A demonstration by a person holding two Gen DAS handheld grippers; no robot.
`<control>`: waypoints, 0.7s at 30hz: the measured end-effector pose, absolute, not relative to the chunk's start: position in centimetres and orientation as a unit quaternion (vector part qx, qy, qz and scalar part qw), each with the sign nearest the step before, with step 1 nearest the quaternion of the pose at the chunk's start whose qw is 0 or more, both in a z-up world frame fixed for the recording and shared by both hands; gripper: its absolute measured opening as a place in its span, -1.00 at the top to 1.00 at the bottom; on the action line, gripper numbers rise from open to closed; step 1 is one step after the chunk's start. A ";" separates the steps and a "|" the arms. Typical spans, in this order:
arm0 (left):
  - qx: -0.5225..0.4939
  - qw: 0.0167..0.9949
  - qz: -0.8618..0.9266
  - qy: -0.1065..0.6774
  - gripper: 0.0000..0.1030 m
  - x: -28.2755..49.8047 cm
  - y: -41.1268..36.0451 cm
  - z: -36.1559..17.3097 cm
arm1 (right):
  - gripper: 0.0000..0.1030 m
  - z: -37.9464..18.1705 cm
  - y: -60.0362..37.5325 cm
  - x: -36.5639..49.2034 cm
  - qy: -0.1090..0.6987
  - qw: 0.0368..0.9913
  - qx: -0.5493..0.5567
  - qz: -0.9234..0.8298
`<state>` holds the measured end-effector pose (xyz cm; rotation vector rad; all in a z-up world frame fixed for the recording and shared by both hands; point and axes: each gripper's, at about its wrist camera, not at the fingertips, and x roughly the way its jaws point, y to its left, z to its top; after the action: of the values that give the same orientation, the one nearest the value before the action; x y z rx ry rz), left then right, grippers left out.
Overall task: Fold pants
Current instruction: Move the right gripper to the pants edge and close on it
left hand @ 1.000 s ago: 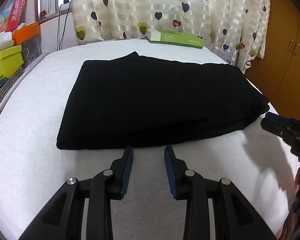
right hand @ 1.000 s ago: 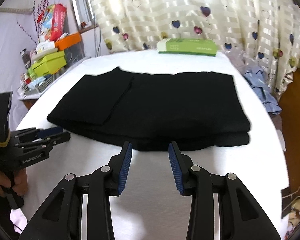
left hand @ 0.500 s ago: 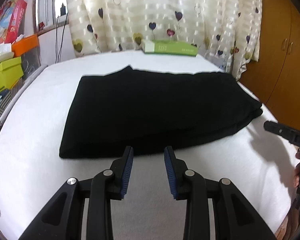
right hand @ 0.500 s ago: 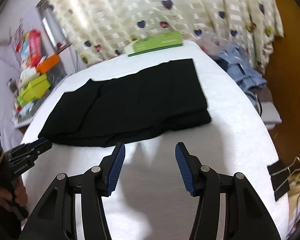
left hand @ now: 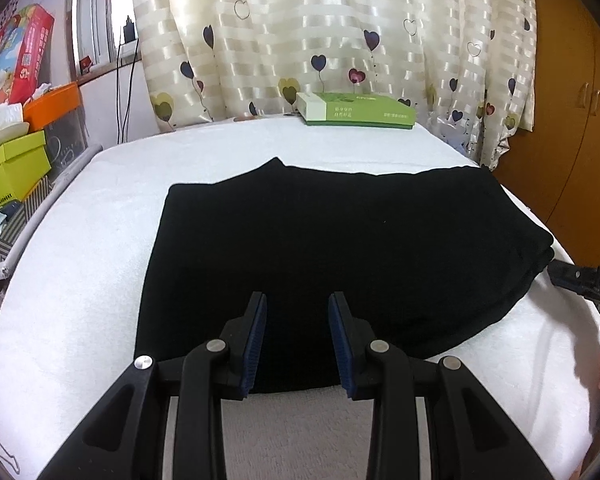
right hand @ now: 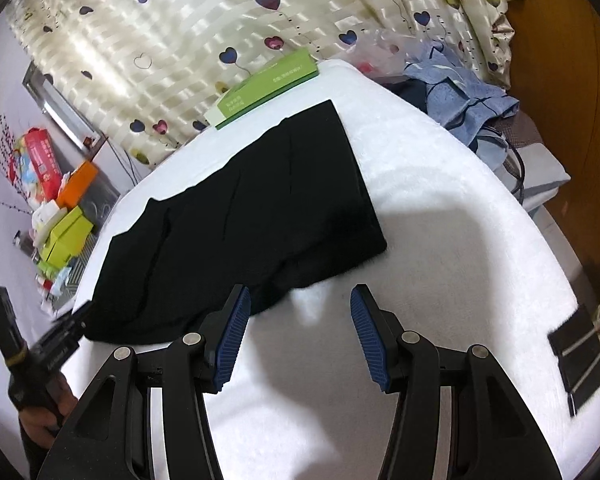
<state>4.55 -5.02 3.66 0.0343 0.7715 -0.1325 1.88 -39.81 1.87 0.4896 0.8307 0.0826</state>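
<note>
Black pants (left hand: 340,248) lie folded in a flat stack mid-worktop (left hand: 80,280), toward the right edge. Left claw (left hand: 296,340) narrow, empty, over the near hem; right claw (right hand: 300,336) wide, empty, beside it. Likely one fold left.

Folded black pants (left hand: 340,248) flat on white cover (left hand: 80,280); left gripper (left hand: 297,312), jaws parted, above pants' near edge; green box (left hand: 356,110) beyond pants.

Print on the green box (left hand: 358,114) and coloured cartons (left hand: 10,172) is too small to read.
</note>
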 end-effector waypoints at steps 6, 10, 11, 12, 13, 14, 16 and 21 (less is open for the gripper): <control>0.016 0.919 -0.065 0.388 0.33 4.8 -5.1 2.8 | -0.04 1.5 -41.1 2.6 0.387 0.871 0.300 0.040; 0.013 0.915 -0.068 0.397 0.33 5.1 -5.0 2.4 | -0.10 1.1 -42.0 2.5 0.374 0.859 0.346 0.050; 0.014 0.915 -0.068 0.398 0.33 5.1 -5.1 2.4 | -0.11 1.1 -42.1 2.6 0.373 0.858 0.349 0.049; 0.016 0.914 -0.067 0.400 0.33 5.2 -5.2 2.4 | -0.11 1.1 -42.0 2.8 0.374 0.859 0.346 0.048; 0.017 0.913 -0.068 0.401 0.33 5.2 -5.3 2.3 | -0.11 1.2 -41.9 3.0 0.374 0.860 0.343 0.047; 0.017 0.913 -0.068 0.402 0.33 5.2 -5.3 2.3 | -0.11 1.3 -41.8 3.3 0.373 0.863 0.339 0.046; 0.015 0.912 -0.068 0.404 0.33 5.2 -5.3 2.2 | -0.11 1.3 -41.8 3.7 0.370 0.867 0.331 0.042; 0.013 0.912 -0.069 0.405 0.33 5.2 -5.2 2.2 | -0.11 1.1 -41.9 3.8 0.359 0.869 0.338 0.028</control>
<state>5.23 -5.23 2.19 0.0275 0.8338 -0.1426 3.83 -41.93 1.14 0.7070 0.7513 0.0594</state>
